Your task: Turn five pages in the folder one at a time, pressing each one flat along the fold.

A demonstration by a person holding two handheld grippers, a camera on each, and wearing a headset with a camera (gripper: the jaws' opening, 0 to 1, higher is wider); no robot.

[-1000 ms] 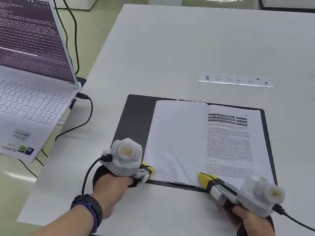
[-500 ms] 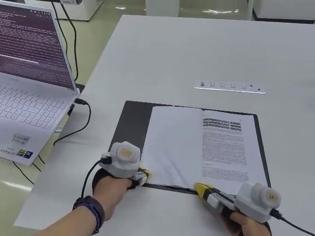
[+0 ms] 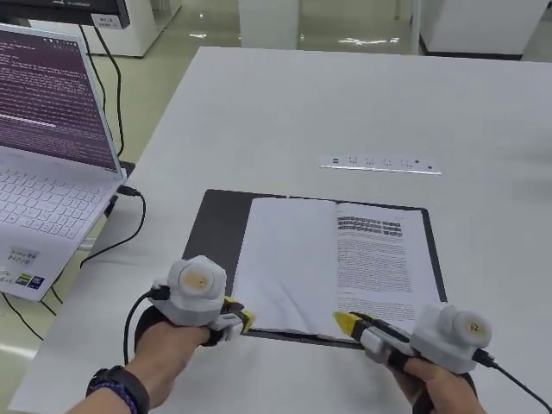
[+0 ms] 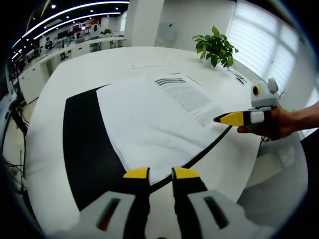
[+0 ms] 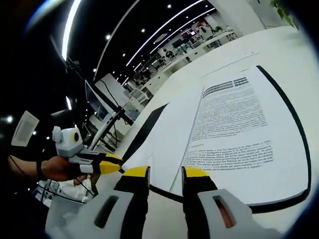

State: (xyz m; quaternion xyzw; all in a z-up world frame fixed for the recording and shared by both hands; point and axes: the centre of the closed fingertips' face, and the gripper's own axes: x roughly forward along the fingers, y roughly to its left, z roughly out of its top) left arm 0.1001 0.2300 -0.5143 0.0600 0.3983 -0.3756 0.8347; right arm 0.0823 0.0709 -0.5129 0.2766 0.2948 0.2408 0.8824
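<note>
The folder lies open on the white table, its black cover showing at the left. A blank white page lies left of the fold and a printed page right of it. My left gripper is at the near left corner of the blank page, jaws shut on nothing. My right gripper points at the near edge by the fold, jaws shut and empty. The printed page lies flat ahead of it. Each gripper appears in the other's view: right, left.
An open laptop stands at the left table edge, with a black cable trailing toward the folder. A flush socket strip sits in the table beyond the folder. A potted plant stands far off.
The head view has shifted, so the folder sits lower and further left. Both grippers stay at the folder's near edge, still shut; the pages have not moved.
</note>
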